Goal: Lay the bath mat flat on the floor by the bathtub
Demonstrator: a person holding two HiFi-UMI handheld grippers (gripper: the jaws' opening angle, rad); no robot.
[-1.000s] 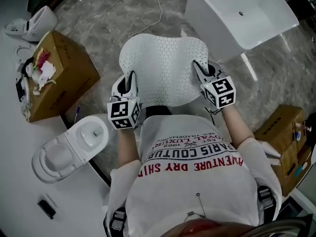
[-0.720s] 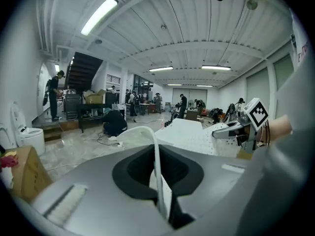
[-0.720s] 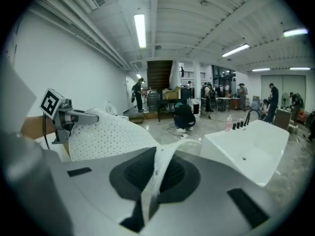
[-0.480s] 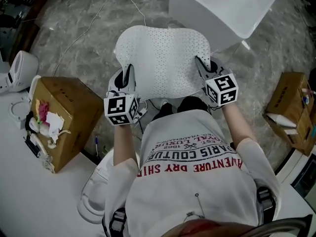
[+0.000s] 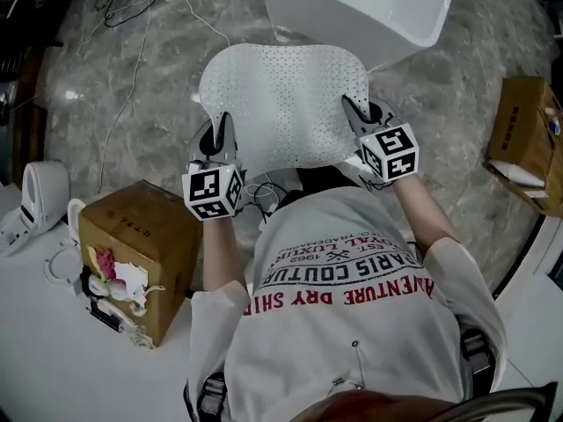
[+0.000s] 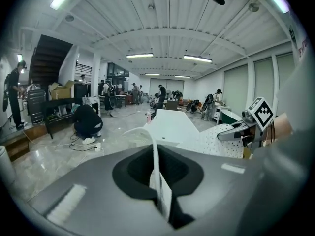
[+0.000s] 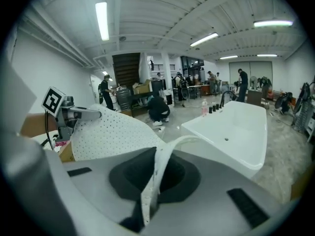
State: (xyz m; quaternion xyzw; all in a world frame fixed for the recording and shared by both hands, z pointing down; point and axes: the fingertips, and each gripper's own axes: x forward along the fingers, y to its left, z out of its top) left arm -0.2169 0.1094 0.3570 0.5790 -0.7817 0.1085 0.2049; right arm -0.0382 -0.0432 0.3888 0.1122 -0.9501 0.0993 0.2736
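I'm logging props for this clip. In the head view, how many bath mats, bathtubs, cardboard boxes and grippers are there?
bath mat: 1
bathtub: 1
cardboard boxes: 2
grippers: 2, left gripper and right gripper, both shut on the bath mat
total: 6

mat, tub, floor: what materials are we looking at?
Bath mat: white, matte, perforated all over, curls at its edges; likely soft rubber or PVC. Bathtub: smooth glossy white shell; acrylic or ceramic, can't tell. Floor: polished grey veined surface; marble or marble-look tile.
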